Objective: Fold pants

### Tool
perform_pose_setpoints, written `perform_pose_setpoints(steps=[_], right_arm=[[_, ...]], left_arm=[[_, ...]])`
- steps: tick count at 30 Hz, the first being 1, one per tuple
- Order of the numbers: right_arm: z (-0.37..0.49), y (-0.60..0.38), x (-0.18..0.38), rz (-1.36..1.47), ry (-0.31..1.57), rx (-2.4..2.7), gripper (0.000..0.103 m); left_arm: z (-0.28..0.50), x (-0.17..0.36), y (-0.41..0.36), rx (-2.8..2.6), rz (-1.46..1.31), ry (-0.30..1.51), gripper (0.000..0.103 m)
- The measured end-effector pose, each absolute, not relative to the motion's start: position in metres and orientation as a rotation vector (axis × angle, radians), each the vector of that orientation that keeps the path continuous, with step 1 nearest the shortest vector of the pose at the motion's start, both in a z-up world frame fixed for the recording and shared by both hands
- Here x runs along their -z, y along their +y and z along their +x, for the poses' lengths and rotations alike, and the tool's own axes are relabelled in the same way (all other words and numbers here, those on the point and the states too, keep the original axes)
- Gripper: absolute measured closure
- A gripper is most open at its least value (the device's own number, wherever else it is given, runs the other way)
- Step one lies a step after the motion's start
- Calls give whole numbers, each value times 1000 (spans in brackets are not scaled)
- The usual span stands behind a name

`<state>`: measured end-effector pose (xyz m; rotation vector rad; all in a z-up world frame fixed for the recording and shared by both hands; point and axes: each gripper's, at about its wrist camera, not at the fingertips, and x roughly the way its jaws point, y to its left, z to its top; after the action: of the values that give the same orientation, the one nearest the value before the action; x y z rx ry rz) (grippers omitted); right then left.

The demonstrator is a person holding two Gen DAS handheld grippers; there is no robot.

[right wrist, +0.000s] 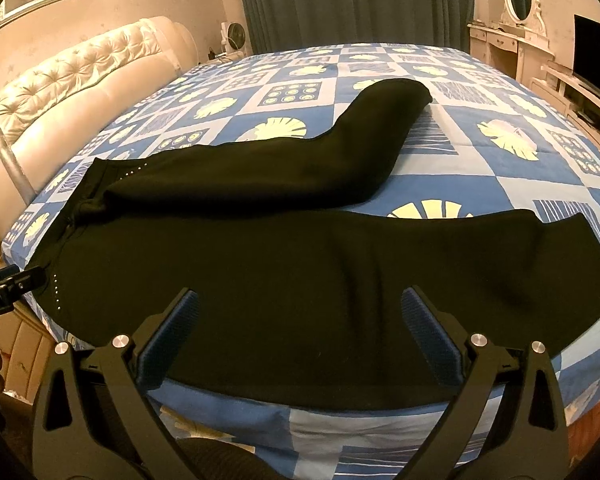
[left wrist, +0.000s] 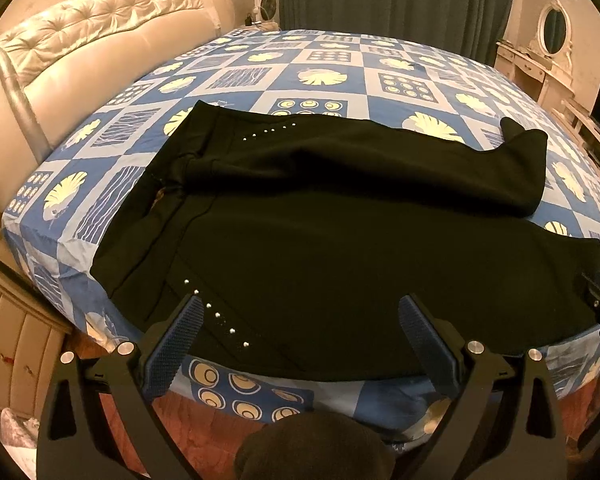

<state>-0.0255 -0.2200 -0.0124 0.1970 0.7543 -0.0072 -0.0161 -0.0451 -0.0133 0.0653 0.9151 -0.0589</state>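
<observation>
**Left wrist and right wrist views: pants laid out, no fold made yet**

Item 1, nearest: left gripper [left wrist: 300, 324]. Jaws are standing wide apart, nothing between the blue pads [left wrist: 176, 344]. They are hovering over the near edge of the pants, at the hip end beside a line of studs [left wrist: 216, 314]; whether the tips are touching cloth cannot be told.

Item 2, nearest: right gripper [right wrist: 300, 320]. Jaws are likewise spread wide and holding nothing, poised over the near leg's edge, further toward the cuff end.

Item 3: pants [left wrist: 340, 256], black, lying flat on the bed [left wrist: 324, 76] along its near edge. The waistband is pointing toward the headboard [left wrist: 80, 56] side. The near leg [right wrist: 340, 280] is running straight along the mattress edge.

Item 4, farther: far leg [right wrist: 280, 168], splaying away from the near one and bending at its cuff (a gap of patterned sheet is showing between the two legs toward the cuffs).

Progress, as a judgement: the garment is looking spread out only. Left to do: bringing one leg over the other, then folding the length down. Neither pair of tongs is gripping anything yet.
</observation>
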Motion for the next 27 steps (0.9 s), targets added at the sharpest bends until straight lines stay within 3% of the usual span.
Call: perform_pose_setpoints(steps=[27], right_arm=[[-23,-215,20,200,779,-9,2]], left_arm=[[-14,14,-41,59,49,930,6]])
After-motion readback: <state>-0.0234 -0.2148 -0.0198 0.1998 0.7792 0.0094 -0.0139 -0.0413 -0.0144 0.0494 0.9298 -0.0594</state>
